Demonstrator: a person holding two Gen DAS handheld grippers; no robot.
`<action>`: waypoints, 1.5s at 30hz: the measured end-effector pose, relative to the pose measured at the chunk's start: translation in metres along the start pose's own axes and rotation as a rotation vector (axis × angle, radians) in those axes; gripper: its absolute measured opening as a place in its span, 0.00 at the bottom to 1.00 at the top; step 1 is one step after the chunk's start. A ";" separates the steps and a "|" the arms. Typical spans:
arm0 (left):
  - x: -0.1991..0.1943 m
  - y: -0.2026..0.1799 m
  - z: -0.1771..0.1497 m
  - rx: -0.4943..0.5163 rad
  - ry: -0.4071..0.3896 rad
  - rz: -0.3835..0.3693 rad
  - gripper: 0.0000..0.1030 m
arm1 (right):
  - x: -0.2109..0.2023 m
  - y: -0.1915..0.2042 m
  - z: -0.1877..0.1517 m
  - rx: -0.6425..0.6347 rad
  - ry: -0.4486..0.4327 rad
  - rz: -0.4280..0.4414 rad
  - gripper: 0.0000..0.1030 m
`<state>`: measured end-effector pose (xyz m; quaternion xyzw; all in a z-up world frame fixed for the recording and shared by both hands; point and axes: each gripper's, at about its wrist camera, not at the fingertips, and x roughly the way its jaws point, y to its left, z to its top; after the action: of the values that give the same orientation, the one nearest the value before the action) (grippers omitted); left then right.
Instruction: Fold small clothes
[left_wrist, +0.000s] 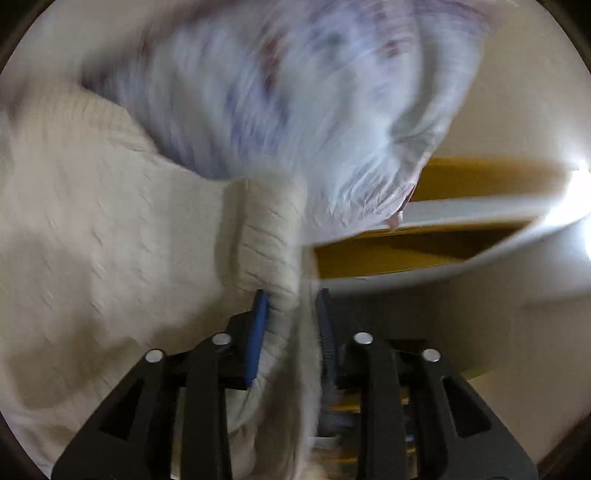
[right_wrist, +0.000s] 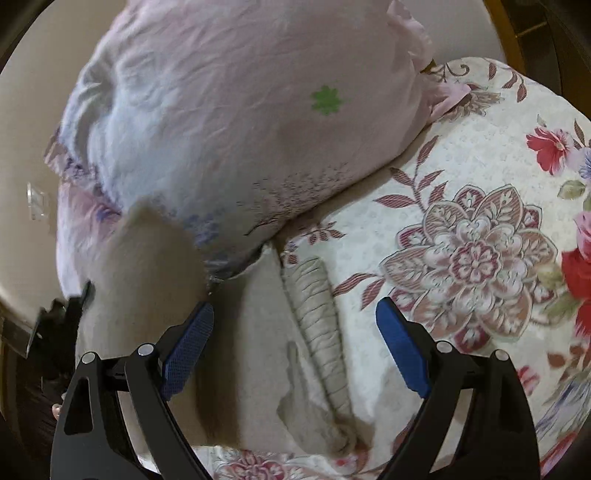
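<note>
A cream ribbed knit garment (left_wrist: 92, 229) fills the left of the left wrist view. My left gripper (left_wrist: 291, 306) is shut on its ribbed cuff (left_wrist: 269, 236) and holds it lifted; the picture is blurred by motion. In the right wrist view the same cream garment (right_wrist: 255, 332) lies on the bed, its ribbed band (right_wrist: 317, 317) running between my fingers. My right gripper (right_wrist: 295, 339) is open just above it, with nothing in it. A lifted part of the cream garment (right_wrist: 147, 266) hangs at the left, beside the left blue pad (right_wrist: 188, 343).
A pale pink pillow (right_wrist: 240, 110) with a green flower mark lies behind the garment; it also shows blurred in the left wrist view (left_wrist: 295, 92). A floral bedspread (right_wrist: 480, 236) covers the bed to the right. A yellow and white frame (left_wrist: 424, 236) stands beyond.
</note>
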<state>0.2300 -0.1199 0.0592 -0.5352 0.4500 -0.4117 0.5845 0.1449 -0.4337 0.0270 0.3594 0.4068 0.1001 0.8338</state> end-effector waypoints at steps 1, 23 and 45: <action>-0.003 0.005 -0.003 -0.030 -0.019 -0.009 0.38 | 0.002 -0.004 0.002 0.008 0.016 -0.005 0.89; -0.072 0.045 -0.030 0.330 0.038 0.610 0.37 | 0.047 0.010 -0.014 0.028 0.245 0.240 0.28; -0.181 -0.013 -0.130 0.851 -0.311 1.113 0.98 | 0.110 0.075 -0.026 -0.151 0.200 -0.110 0.10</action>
<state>0.0578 0.0198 0.0842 -0.0045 0.3680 -0.1112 0.9232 0.2063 -0.3158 0.0012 0.2609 0.4985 0.1200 0.8180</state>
